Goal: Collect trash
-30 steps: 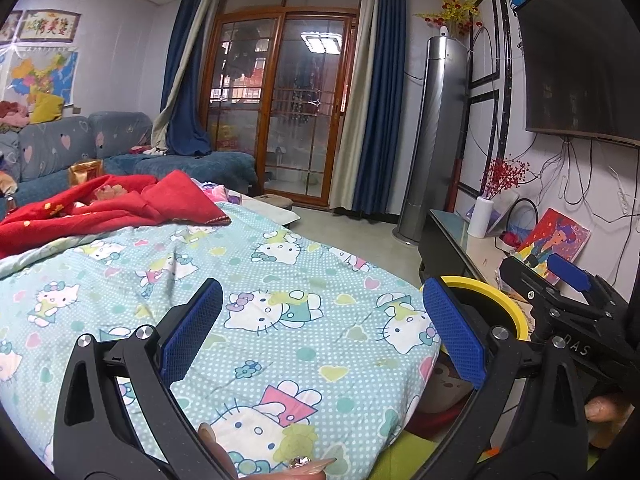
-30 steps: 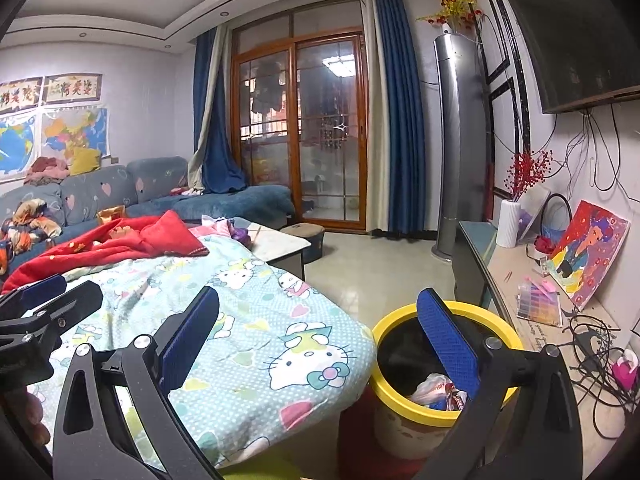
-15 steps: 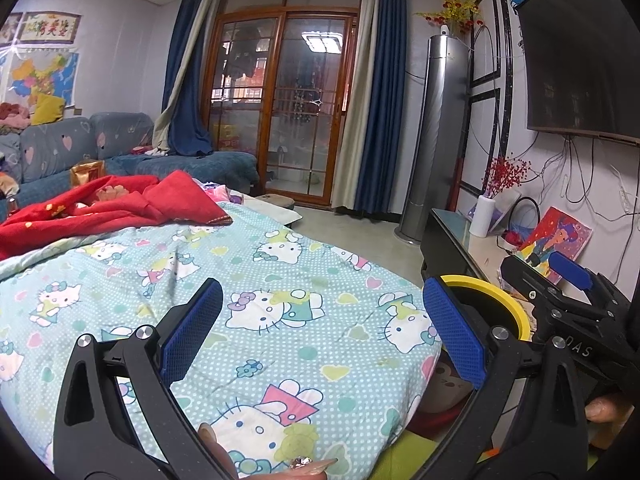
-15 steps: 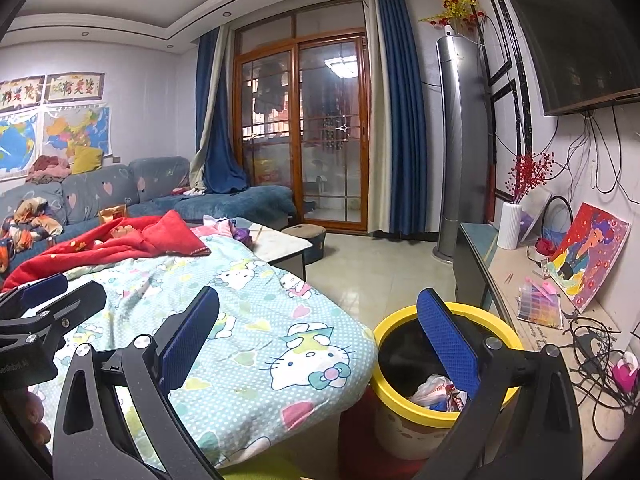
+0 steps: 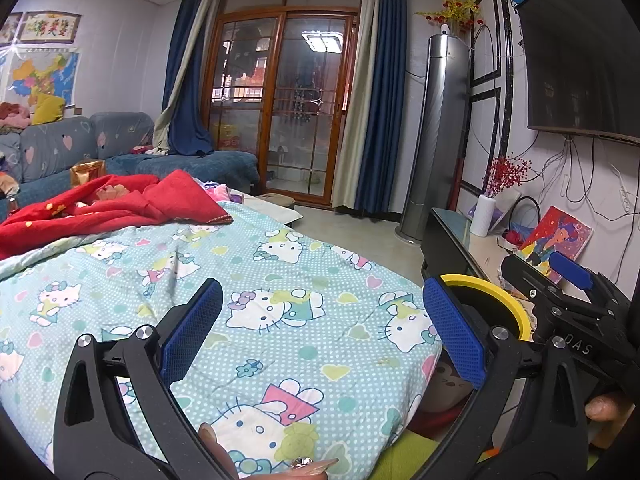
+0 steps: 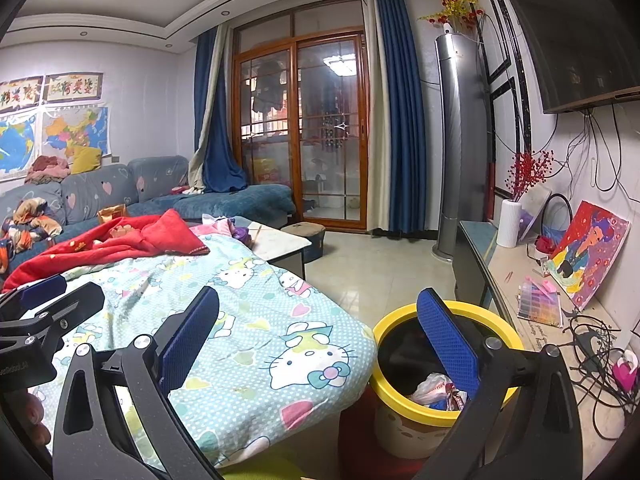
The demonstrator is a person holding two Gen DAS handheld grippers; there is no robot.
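Note:
A yellow-rimmed trash bin [image 6: 444,416] stands on the floor right of the bed, with crumpled wrappers [image 6: 436,392] inside. Its rim also shows in the left wrist view [image 5: 500,296]. My right gripper [image 6: 320,344] is open and empty, its right finger over the bin's mouth. My left gripper [image 5: 320,328] is open and empty above the cartoon-cat bedspread [image 5: 260,300]. No loose trash shows on the bedspread. Each gripper shows at the edge of the other's view.
A red blanket [image 5: 112,204] lies at the far side of the bed. A low TV cabinet [image 6: 520,292] with cables, a painting and a vase runs along the right wall. A sofa [image 6: 100,196] and a small table [image 6: 276,244] stand behind the bed.

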